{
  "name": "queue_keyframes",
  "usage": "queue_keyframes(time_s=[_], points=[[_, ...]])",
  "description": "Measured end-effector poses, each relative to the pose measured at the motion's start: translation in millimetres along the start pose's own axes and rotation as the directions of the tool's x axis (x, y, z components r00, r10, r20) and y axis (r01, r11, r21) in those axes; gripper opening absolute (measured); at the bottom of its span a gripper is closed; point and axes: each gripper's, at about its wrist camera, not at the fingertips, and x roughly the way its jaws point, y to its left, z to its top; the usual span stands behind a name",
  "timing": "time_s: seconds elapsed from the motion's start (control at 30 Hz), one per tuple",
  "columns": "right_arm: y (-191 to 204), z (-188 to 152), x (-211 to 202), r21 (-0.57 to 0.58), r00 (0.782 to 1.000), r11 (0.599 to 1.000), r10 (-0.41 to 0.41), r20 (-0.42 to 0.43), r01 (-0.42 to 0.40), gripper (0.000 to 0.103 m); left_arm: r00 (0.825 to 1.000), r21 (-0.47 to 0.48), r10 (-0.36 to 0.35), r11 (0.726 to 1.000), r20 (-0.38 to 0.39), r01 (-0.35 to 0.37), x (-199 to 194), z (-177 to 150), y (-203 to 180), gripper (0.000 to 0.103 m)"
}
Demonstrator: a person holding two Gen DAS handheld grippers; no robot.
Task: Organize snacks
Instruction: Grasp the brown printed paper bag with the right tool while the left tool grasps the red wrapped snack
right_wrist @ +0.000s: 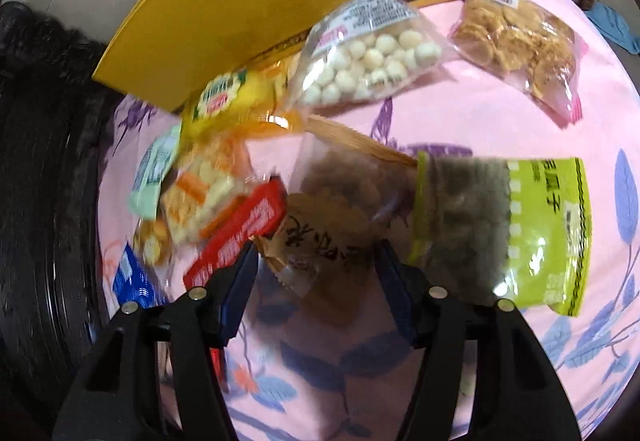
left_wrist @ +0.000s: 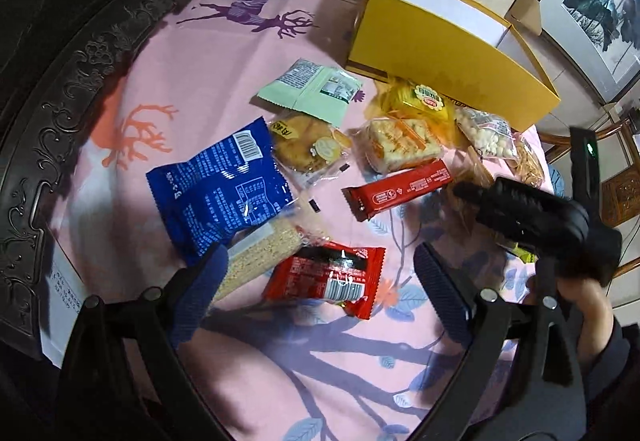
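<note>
Snack packets lie scattered on a pink patterned cloth. My left gripper is open above a red packet and a sesame bar. A blue bag, a red bar, a mint packet and a round pastry lie beyond. A yellow box stands open at the back. My right gripper is open, its jaws on either side of a brown clear-wrapped snack. A green seed bag, white balls and biscuits lie nearby.
A dark carved wooden table rim curves along the left. The right gripper's body and the hand holding it sit at the right of the left wrist view. Wooden chairs stand beyond the table.
</note>
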Motion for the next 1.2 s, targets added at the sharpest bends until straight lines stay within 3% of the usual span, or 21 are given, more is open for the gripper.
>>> queue_keyframes(time_s=[0.2, 0.4, 0.57, 0.63, 0.7, 0.77, 0.8, 0.83, 0.93, 1.1, 1.2], points=[[21.9, 6.0, 12.3, -0.013, 0.992, 0.992, -0.121, 0.026, 0.122, 0.067, 1.0, 0.033, 0.007, 0.999, -0.001, -0.007, -0.8, -5.1, -3.9, 0.095], [1.7, 10.8, 8.1, 0.14, 1.0, 0.99, -0.027, 0.002, 0.027, 0.067, 1.0, 0.049, -0.009, 0.999, -0.017, 0.01, -0.8, -11.0, -6.2, 0.095], [3.1, 19.9, 12.8, 0.215, 0.999, 0.976, -0.026, -0.019, 0.03, 0.08, 1.0, 0.061, -0.018, 0.998, -0.018, 0.019, -0.3, -9.8, -10.2, 0.095], [16.8, 22.8, 19.2, 0.169, 0.997, 0.982, -0.077, -0.028, 0.081, 0.091, 1.0, 0.062, -0.021, 0.998, -0.02, 0.022, 0.2, -9.2, -10.8, 0.095], [26.2, 20.0, 24.1, 0.099, 0.992, 0.987, -0.124, -0.021, 0.126, 0.093, 1.0, 0.06, -0.02, 0.998, -0.02, 0.021, 0.6, -8.7, -9.3, 0.095], [35.2, 15.8, 26.3, 0.041, 0.983, 0.983, -0.182, 0.005, 0.182, 0.077, 1.0, 0.048, -0.015, 0.999, -0.019, 0.015, 0.8, -8.0, -4.1, 0.095], [39.5, 12.9, 24.8, -0.01, 0.97, 0.971, -0.238, 0.041, 0.238, 0.058, 1.0, 0.043, -0.011, 0.999, -0.017, 0.012, 0.4, -7.6, -1.4, 0.095], [39.2, 12.5, 23.3, -0.043, 0.975, 0.975, -0.213, 0.065, 0.216, 0.045, 1.0, 0.034, -0.005, 0.999, -0.016, 0.005, 0.4, -7.2, 3.0, 0.095], [35.9, 16.9, 19.2, -0.125, 0.982, 0.976, -0.171, 0.079, 0.18, 0.036, 1.0, 0.013, 0.004, 1.0, -0.027, -0.003, 3.8, -7.4, 12.6, 0.095], [10.1, 8.2, -2.4, -0.182, 0.992, 0.976, -0.107, 0.073, 0.119, 0.035, 0.999, 0.017, -0.002, 1.0, -0.034, 0.003, 7.1, -6.6, 12.8, 0.095], [1.5, -10.2, -14.4, -0.244, 0.995, 0.965, -0.082, 0.06, 0.094, 0.035, 1.0, 0.073, 0.002, 0.997, -0.03, 0.0, 11.2, -8.0, 7.3, 0.095]])
